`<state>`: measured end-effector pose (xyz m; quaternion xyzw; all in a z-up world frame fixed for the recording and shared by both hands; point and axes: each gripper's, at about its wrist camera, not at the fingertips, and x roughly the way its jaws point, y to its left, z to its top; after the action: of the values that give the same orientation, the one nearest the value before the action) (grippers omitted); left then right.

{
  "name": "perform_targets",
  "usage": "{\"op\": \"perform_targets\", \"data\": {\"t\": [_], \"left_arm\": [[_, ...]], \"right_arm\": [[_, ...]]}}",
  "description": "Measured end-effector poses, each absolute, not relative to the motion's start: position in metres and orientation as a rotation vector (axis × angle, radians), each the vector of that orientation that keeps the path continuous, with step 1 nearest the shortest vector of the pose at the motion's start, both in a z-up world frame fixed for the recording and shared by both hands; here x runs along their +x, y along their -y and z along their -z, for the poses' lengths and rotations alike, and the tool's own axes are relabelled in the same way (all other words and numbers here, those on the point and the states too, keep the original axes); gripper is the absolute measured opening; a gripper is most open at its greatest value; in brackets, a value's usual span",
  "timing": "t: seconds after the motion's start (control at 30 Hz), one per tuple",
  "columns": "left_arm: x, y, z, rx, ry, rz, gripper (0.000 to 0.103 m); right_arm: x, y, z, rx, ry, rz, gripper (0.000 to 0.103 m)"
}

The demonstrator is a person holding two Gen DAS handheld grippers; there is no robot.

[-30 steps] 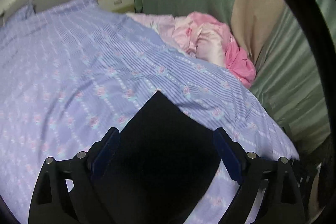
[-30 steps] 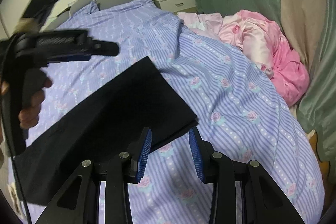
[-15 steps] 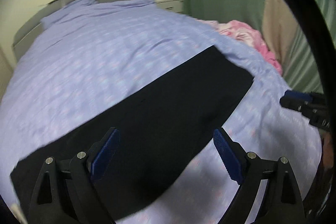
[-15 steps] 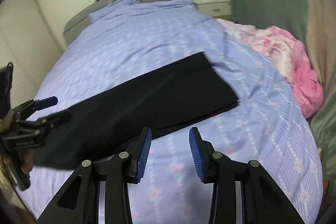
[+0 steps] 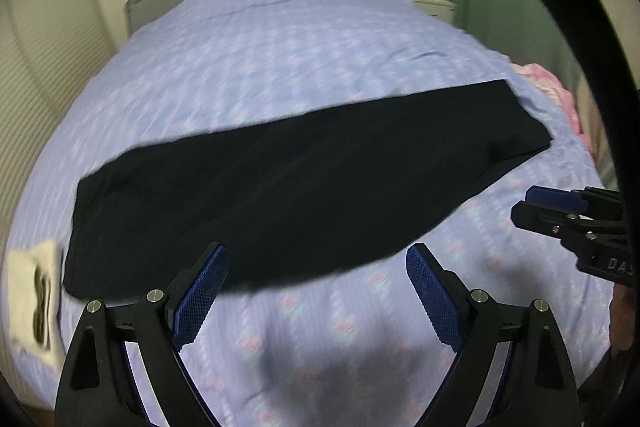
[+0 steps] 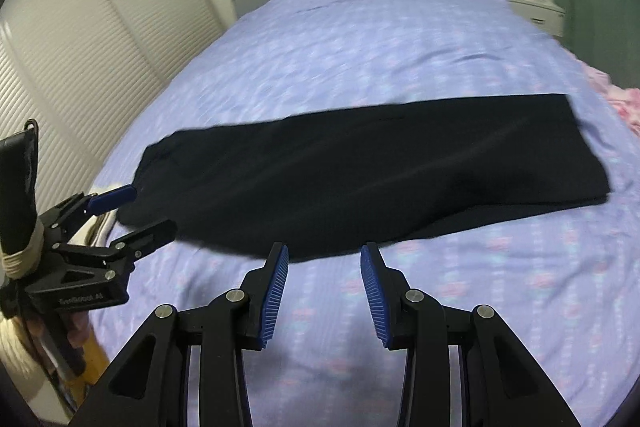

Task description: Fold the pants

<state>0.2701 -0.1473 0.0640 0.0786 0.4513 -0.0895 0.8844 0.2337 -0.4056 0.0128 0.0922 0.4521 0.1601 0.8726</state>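
Left gripper (image 5: 316,291) jaws spread wide, nothing between them, hanging over the near bed (image 5: 304,43) edge. Black pants (image 5: 304,183) lie flat across the bedspread just beyond; left end blurred. Right gripper (image 5: 536,205) pokes in at the right, cut off by the frame. Cream item (image 5: 28,303) far left, too smeared to identify.

Right wrist view: right gripper (image 6: 324,287) partly parted, empty, short of the pants (image 6: 360,167). Left gripper (image 6: 132,211) open at their left end; contact unclear.

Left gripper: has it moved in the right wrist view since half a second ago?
Yes. The left gripper, jaws open and empty, now sits at the black pants' left end, nearer their edge than before, against the purple bedspread.
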Motion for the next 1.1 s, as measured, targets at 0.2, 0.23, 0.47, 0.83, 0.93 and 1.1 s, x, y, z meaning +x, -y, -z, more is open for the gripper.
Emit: {"op": "perform_targets", "data": {"t": [0.2, 0.23, 0.47, 0.83, 0.93, 1.1], "left_arm": [[0.251, 0.075, -0.045, 0.149, -0.982, 0.043, 0.091], [0.249, 0.062, -0.044, 0.148, -0.983, 0.02, 0.091], [0.251, -0.011, -0.035, 0.118, -0.983, -0.068, 0.091], [0.272, 0.04, 0.014, 0.495, -0.841, 0.219, 0.091], [0.266, 0.081, 0.032, 0.668, -0.756, 0.357, 0.091], [0.271, 0.133, 0.06, 0.868, -0.672, 0.512, 0.066]], "right_arm": [[0.236, 0.343, 0.02, 0.159, -1.036, -0.385, 0.044], [0.236, 0.334, 0.023, 0.163, -1.043, -0.389, 0.044], [0.236, 0.289, 0.032, 0.144, -1.048, -0.325, 0.045], [0.238, 0.269, 0.064, 0.143, -1.106, -0.176, 0.049], [0.238, 0.277, 0.066, 0.134, -1.107, -0.145, 0.049], [0.244, 0.289, 0.07, 0.18, -1.101, -0.101, 0.049]]}}
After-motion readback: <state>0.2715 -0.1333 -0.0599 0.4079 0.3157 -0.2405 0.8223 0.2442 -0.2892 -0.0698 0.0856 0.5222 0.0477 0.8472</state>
